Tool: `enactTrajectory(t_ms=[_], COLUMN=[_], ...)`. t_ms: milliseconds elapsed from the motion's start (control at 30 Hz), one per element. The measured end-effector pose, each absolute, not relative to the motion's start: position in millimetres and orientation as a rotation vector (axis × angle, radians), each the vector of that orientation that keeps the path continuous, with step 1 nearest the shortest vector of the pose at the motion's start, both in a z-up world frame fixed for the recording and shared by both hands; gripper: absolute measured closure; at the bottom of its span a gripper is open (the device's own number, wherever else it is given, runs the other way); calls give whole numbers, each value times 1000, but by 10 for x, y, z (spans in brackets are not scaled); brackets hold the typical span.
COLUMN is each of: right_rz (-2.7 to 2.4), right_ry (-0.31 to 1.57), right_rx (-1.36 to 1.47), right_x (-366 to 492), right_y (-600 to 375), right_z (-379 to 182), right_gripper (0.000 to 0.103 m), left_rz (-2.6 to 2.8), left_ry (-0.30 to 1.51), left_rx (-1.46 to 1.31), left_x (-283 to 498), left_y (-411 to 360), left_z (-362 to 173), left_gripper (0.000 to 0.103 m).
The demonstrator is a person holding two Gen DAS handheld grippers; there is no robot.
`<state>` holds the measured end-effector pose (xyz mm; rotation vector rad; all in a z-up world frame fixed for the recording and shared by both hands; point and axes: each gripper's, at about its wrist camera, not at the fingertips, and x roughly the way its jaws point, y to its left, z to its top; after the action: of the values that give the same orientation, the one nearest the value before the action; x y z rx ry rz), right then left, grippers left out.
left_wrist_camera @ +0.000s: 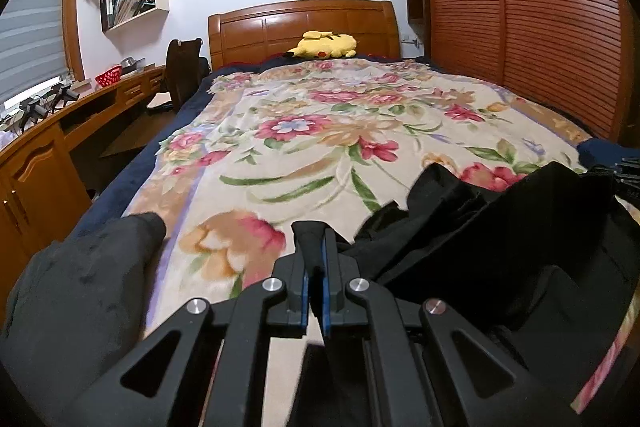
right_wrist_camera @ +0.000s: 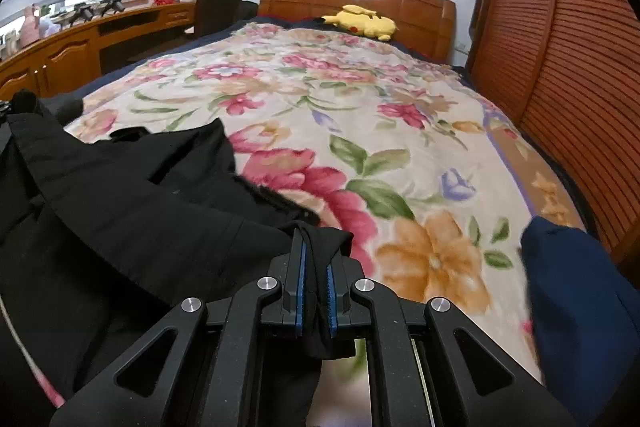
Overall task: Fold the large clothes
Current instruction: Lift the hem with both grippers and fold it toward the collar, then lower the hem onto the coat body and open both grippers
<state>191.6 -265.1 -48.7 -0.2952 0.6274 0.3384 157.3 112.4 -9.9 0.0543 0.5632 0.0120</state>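
A large black garment point(left_wrist_camera: 500, 227) hangs low over the near end of the floral blanket point(left_wrist_camera: 304, 131), stretched between both grippers. My left gripper point(left_wrist_camera: 314, 235) is shut on one black corner, which sticks up between its blue pads. In the right wrist view the same black garment point(right_wrist_camera: 132, 195) spreads to the left. My right gripper point(right_wrist_camera: 316, 239) is shut on another edge of it, and the cloth droops down between the fingers. The right gripper's body shows at the far right edge of the left wrist view.
A dark grey garment point(left_wrist_camera: 80, 275) lies at the bed's near left, a navy one point(right_wrist_camera: 576, 291) at the near right. A yellow plush toy point(left_wrist_camera: 324, 45) rests by the wooden headboard point(left_wrist_camera: 304, 23). A desk point(left_wrist_camera: 48, 143) runs along the left, a slatted wardrobe point(left_wrist_camera: 520, 27) along the right.
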Motion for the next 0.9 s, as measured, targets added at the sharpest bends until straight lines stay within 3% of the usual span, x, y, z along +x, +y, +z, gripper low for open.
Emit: enactTrajectory(t_ms=[600, 733, 767, 833, 900], right_rz=[274, 278, 276, 254, 271], right_ry=[637, 681, 677, 636, 624], right_rx=[-251, -203, -198, -170, -107], right_x=[3081, 3187, 3183, 3145, 3138], right_y=[-2312, -2316, -2324, -2379, -2482], right_z=[-401, -446, -433, -356, -285], right_gripper=[96, 80, 59, 29, 24], left_rz=[61, 25, 22, 20, 6], left_ry=[609, 635, 637, 638, 633], left_rx=[64, 46, 55, 64, 70], left_x=[2470, 2453, 2425, 2372, 2274], left_y=[1286, 1307, 1301, 1300, 1297], left_z=[-128, -175, -185, -183, -172], left_gripper=[101, 98, 95, 90, 80])
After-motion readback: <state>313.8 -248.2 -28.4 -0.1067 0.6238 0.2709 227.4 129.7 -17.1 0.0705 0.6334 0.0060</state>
